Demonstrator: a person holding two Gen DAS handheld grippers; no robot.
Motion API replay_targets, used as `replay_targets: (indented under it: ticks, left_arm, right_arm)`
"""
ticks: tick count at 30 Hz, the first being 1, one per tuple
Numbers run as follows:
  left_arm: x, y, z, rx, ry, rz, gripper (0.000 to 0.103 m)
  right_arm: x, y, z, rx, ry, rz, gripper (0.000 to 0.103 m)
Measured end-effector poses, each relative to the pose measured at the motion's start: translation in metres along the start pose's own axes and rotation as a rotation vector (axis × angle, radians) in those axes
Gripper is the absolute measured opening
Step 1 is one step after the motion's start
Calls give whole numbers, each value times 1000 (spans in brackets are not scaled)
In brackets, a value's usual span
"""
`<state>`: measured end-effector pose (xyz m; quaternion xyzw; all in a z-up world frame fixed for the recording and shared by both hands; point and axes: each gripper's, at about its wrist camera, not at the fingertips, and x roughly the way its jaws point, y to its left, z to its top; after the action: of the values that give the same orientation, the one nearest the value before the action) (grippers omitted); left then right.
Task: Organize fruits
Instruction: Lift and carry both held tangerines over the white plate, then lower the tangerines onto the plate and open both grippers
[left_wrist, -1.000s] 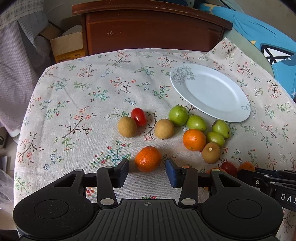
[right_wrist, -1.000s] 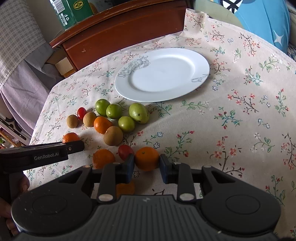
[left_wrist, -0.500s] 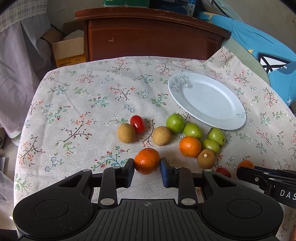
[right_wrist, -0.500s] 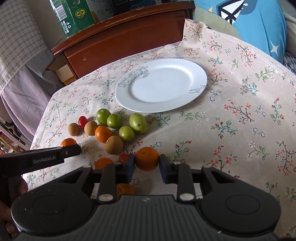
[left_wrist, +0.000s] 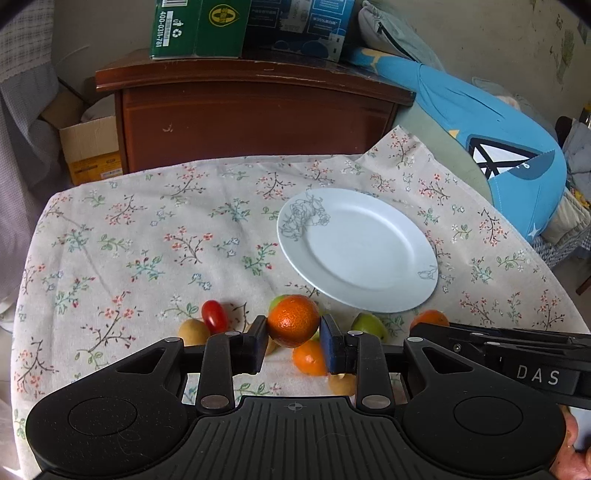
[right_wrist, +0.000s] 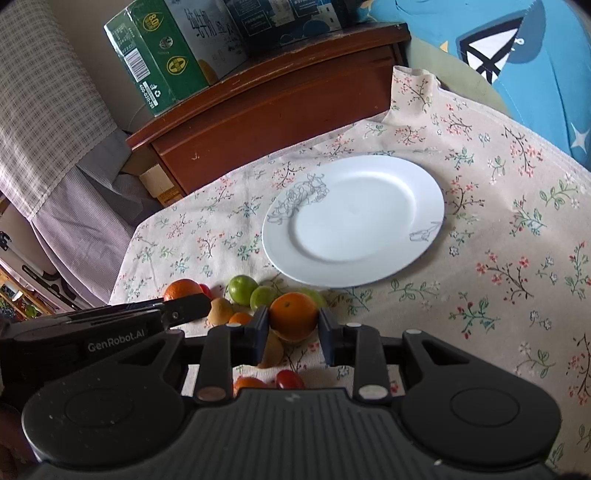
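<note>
Left wrist view, my left gripper: clenched on a round orange mandarin, both black fingers pressed against its sides, the fruit lifted clear of the cloth.
Left wrist view, fruit pile under it: I see a small red cherry tomato touching a round tan longan to the left, a second mandarin on the cloth just below the held one, and a green plum to the right.
Left wrist view, plate: a white round china plate with a grey flower print lies on the floral beige tablecloth, up and right of the fruit, with nothing on it.
Left wrist view, my other tool: the black right gripper body marked DAS crosses the lower right, an orange fruit showing at its tip.
Left wrist view, background: a dark red wooden cabinet carries a green carton.

Right wrist view, my right gripper: grasping 1 round orange mandarin of its own, pinched between both fingers and held above the cloth.
Right wrist view, fruit: 2 green plums sit just left of it, near the plate's near rim; 1 cherry tomato lies below between the finger arms.
Right wrist view, left tool: it enters from the left with its mandarin at the tip.
</note>
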<state>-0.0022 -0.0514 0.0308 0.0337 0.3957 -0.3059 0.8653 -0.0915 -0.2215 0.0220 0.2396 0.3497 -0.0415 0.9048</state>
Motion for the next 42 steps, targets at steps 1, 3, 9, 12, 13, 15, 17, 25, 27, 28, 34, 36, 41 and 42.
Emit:
replay_targets:
  ticks: [1,3,9,12,13,15,17,25,27,28,34,36,41,42]
  left_arm:
    - [1,-2,5,6,-3,-12,27]
    - [2,-6,14,22,-13,-24,27]
    - [17,-15,44,61,-27,-51,27]
    - [31,-19,56,88,-20,-55,27]
    - [36,-20,58,90,-15,-58,27]
    - [48,-21,63,93,-4,-60,27]
    - [60,-23,65,98,9,-64,27]
    - [94,-23,65,89,54,-92,27]
    - [102,-21,63,85,67,-91,27]
    - [106,-20,63,78,76,-93,27]
    - [119,-18,60,69,97,-90,28]
    - [120,-18,59,68,99,-87,30]
    - [114,-20,63,68,65,-76,41]
    - [111,-19,64,67,55,-68,49]
  right_arm:
    - [0,-1,6,-10,-9,-1,29]
    - [1,-5,19,-15,-15,1,29]
    - [16,-15,51,-29,-24,-20,29]
    - [24,-22,63,-18,-30,-34,29]
    - [27,-25,66,-4,-27,-35,29]
    - [33,-29,70,5,-29,-45,29]
    - [42,-30,74,-11,-29,-62,29]
    - [72,-42,78,46,10,-95,29]
    - [76,-45,78,57,17,-99,29]
    - [77,-47,78,62,21,-100,29]
    - [86,-52,77,79,40,-112,29]
    - [89,-53,77,84,49,-117,31]
    - [86,-56,79,117,33,-122,33]
    - [84,-57,80,125,28,-120,33]
